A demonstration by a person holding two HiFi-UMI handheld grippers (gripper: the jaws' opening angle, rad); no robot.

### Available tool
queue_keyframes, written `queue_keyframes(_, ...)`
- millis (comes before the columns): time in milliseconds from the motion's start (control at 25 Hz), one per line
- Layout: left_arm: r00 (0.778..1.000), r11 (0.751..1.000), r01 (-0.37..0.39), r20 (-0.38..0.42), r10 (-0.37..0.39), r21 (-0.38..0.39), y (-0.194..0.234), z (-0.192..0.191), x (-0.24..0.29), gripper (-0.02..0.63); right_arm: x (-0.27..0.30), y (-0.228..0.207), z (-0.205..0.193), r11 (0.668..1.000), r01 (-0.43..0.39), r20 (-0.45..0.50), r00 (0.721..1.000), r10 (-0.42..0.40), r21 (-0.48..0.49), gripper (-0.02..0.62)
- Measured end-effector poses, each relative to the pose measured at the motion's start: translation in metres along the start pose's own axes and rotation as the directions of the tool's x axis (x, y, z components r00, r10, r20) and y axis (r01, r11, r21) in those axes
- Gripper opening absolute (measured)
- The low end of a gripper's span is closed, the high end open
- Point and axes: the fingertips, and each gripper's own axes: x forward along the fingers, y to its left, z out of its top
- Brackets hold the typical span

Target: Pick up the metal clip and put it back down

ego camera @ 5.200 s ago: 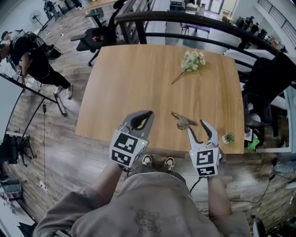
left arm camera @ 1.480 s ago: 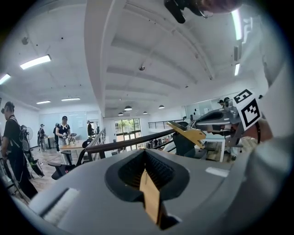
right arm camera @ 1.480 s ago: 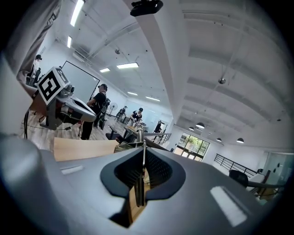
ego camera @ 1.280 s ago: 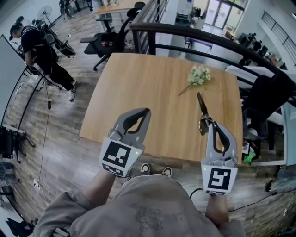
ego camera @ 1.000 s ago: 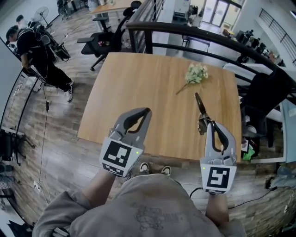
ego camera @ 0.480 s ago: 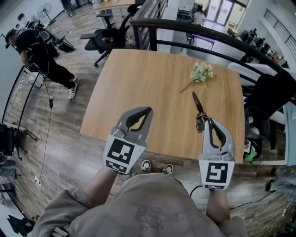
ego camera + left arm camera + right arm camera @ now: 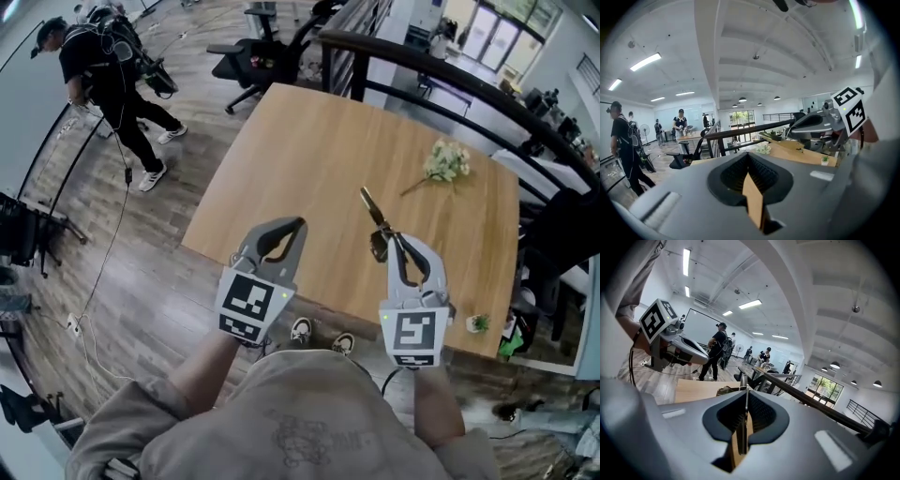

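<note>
Fingers (image 7: 801,427) of the right gripper (image 7: 392,246) are pinching the metal clip (image 7: 372,217). The clip sticks out past the tips, up in the air over the near part of the wooden surface (image 7: 309,150). In the right gripper view it shows as a thin metal strip squeezed between the two sides.

On the left gripper (image 7: 299,226) the fingers are pressed together with nothing in them, and it is held just off the near edge of the surface.

A bunch of pale flowers (image 7: 444,161) lies far across the surface, well away from the clip. A tiny green plant (image 7: 479,323) sits by the near right corner, close to the right gripper. Beyond the surface runs a black railing (image 7: 441,70). A person in black (image 7: 103,66) stands on the wood floor (far off to the left), near an office chair (image 7: 262,56).

About five seconds ago the clip lay flat on the surface near the edge, with the right fingers spread beside it. Now it is lifted. The left fingers look the same as before.
</note>
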Motion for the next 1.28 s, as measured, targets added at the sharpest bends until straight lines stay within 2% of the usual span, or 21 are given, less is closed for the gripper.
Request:
queue_keyframes(160, 0.996, 0.997, -0.077, -0.050, 0.076, -0.030, 0.027, -0.024, -0.014, 0.002, 0.032, 0.037, 0.005, 0.993, -0.114, -0.005, 0.994, 0.113, -0.042, 0.017)
queue_keyframes(320, 0.987, 0.991, -0.129, -0.098, 0.124, -0.046, 0.048, -0.052, -0.019, 0.002, 0.062, 0.067, -0.006, 0.981, -0.188, -0.029, 0.982, 0.186, -0.058, 0.017)
queue_keyframes(640, 0.950, 0.965, -0.245, -0.220, 0.219, -0.096, 0.083, -0.116, -0.040, 0.002, 0.117, 0.128, -0.038, 0.941, -0.322, -0.120, 0.943, 0.309, -0.108, 0.017)
queue_keyframes(960, 0.913, 0.944, -0.294, -0.336, 0.231, -0.149, 0.095, -0.181, -0.052, 0.002, 0.157, 0.186, -0.082, 0.893, -0.420, -0.216, 0.898, 0.384, -0.160, 0.017)
queue_keyframes(1280, 0.890, 0.939, -0.290, -0.412, 0.194, -0.185, 0.095, -0.231, -0.050, 0.002, 0.183, 0.233, -0.130, 0.860, -0.462, -0.305, 0.869, 0.390, -0.215, 0.017)
